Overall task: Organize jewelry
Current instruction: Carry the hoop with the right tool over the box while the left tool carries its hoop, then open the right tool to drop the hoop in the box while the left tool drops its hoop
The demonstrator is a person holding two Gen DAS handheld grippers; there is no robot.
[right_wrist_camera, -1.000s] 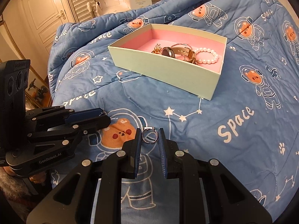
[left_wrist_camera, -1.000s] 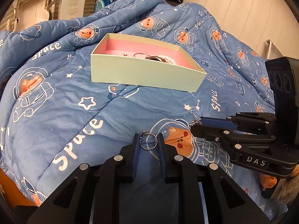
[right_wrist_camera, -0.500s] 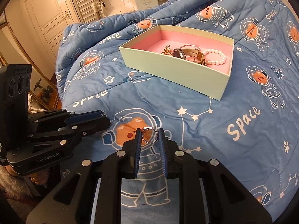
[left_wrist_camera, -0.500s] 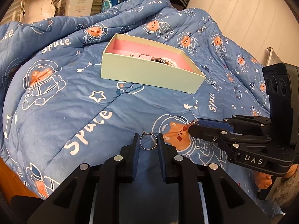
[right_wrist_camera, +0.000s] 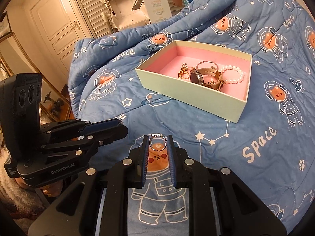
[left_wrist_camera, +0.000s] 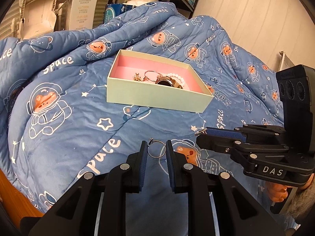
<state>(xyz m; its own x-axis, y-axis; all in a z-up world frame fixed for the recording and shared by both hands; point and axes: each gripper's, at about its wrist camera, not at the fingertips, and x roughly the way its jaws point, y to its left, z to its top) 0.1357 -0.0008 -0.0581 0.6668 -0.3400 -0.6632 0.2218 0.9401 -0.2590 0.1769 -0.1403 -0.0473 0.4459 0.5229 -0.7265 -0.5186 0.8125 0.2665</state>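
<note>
The left gripper (left_wrist_camera: 156, 151) is pinching a thin silver ring (left_wrist_camera: 156, 151) between its fingertips, while the right gripper (right_wrist_camera: 157, 144) is likewise clamping a second ring (right_wrist_camera: 157, 143). Ahead of both tools, the open pink-lined box (right_wrist_camera: 189, 94) is already holding a watch (right_wrist_camera: 204, 76), pearl bracelet (right_wrist_camera: 233, 74) and gold pieces, so these two rings are apparently still awaiting placement.

Both hand-held grippers are level, side by side. The left hand-held gripper (left_wrist_camera: 156, 151) pinches a thin ring; the right hand-held gripper (right_wrist_camera: 157, 144) seemingly clamps another, fingers nearly closed.
</note>
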